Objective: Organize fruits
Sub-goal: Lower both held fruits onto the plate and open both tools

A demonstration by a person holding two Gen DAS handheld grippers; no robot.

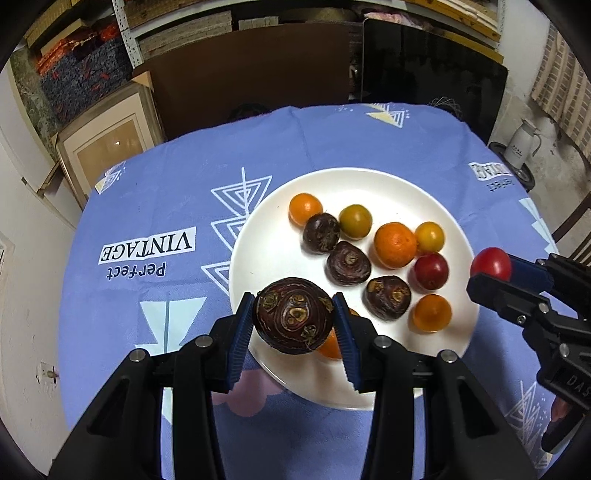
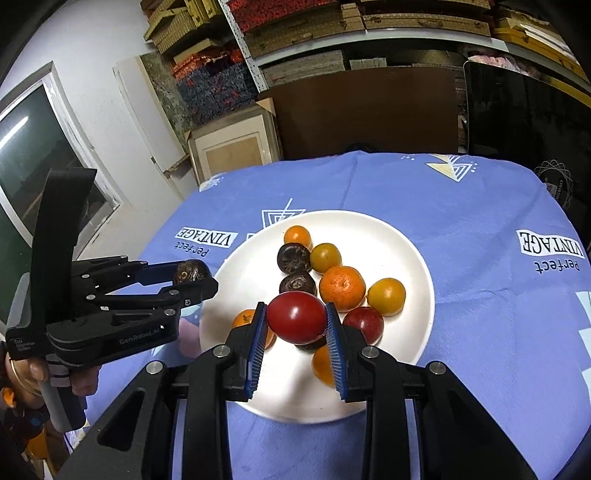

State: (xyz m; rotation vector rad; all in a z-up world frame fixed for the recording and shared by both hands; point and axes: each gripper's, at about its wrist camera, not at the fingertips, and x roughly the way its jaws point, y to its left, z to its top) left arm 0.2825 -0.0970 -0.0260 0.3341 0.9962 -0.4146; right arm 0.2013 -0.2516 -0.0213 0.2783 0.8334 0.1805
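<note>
A: Nearest first: what do the left tongs (image 1: 293, 317) have?

B: They are clenched on a dark brown water chestnut (image 1: 293, 315), held just above the near rim of the white plate (image 1: 258, 236).

A: And the right tongs (image 2: 295, 317)?

B: Clamped on a red tomato (image 2: 296, 316), also hanging over the plate's near part. From the left wrist view, they sit off by the plate's right edge.

A: What lies on the plate?

B: Past the held chestnut, three more dark chestnuts (image 1: 349, 263), a big orange (image 1: 394, 244), a red fruit (image 1: 431, 270), and several small orange and yellow ones (image 1: 431, 312), clustered and partly touching.

A: And under it all?

B: A table with a blue cloth (image 1: 155, 206) printed "Perfect VINTAGE". Beyond the table's far edge stand a brown board (image 1: 251, 74) and shelves (image 2: 369, 22) of stacked boxes.
</note>
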